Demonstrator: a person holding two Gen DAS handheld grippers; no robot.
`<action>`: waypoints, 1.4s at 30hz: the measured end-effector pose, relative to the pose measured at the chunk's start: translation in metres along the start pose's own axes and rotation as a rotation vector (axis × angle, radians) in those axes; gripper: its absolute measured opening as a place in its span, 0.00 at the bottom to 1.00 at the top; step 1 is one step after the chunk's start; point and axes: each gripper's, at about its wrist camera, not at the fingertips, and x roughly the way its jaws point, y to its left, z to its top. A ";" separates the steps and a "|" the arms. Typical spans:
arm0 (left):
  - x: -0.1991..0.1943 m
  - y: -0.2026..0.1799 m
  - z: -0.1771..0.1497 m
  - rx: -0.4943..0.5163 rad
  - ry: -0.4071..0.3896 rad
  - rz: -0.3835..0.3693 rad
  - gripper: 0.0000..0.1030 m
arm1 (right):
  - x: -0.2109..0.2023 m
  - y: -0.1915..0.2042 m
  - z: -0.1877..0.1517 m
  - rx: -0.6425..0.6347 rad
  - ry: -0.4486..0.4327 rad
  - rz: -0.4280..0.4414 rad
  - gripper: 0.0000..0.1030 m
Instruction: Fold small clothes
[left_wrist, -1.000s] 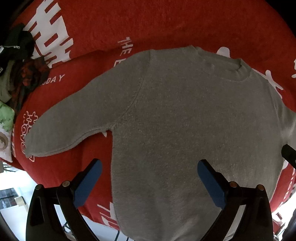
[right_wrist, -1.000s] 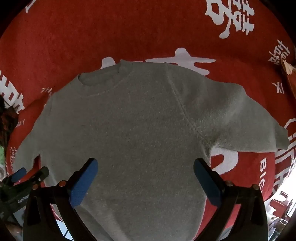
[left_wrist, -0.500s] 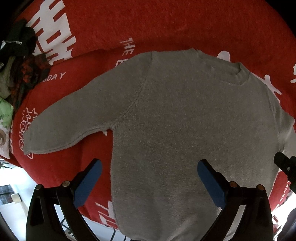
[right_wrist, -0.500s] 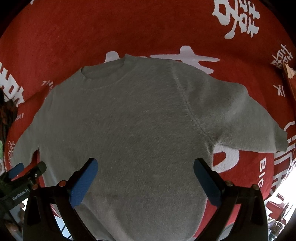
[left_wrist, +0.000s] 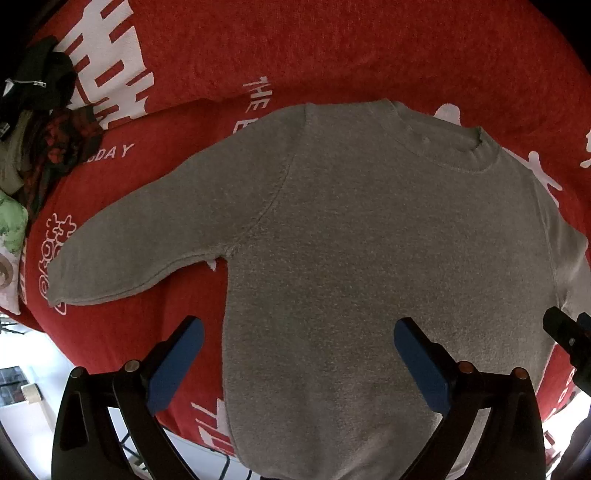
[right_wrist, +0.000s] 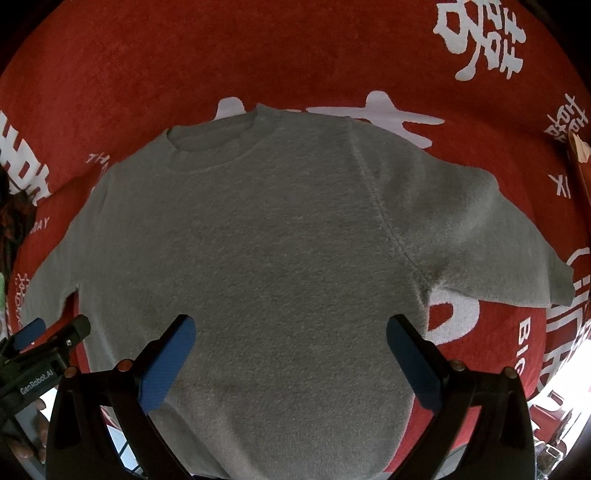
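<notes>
While the sweater (left_wrist: 369, 258) lies flat, face up on the red cloth (left_wrist: 332, 48), no fold is begun | next: I judge a sleeve (left_wrist: 155, 236) must be pinched and carried inward | left gripper (left_wrist: 295, 354) wide, empty, hovering over the hem | right gripper (right_wrist: 291, 350) wide, empty too.

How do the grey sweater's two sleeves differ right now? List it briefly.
1. The left sleeve looks long and tapers to its cuff; the right sleeve looks shorter and broader, though the fisheye may exaggerate this.
2. The left sleeve's lower edge curves smoothly; the right sleeve's cuff corner is kinked.

Shared: both lie flat and spread away from the sweater on the red blanket, unfolded, with neither gripper touching them.
</notes>
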 end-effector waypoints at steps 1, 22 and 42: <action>0.000 0.000 0.000 -0.001 -0.001 0.001 1.00 | 0.000 0.000 0.000 0.002 0.001 0.000 1.00; 0.001 0.003 0.003 -0.003 0.000 -0.002 1.00 | 0.002 0.004 -0.001 -0.005 0.002 -0.005 1.00; 0.002 0.008 0.004 -0.004 0.002 0.001 1.00 | 0.004 0.010 -0.002 -0.013 0.008 -0.005 1.00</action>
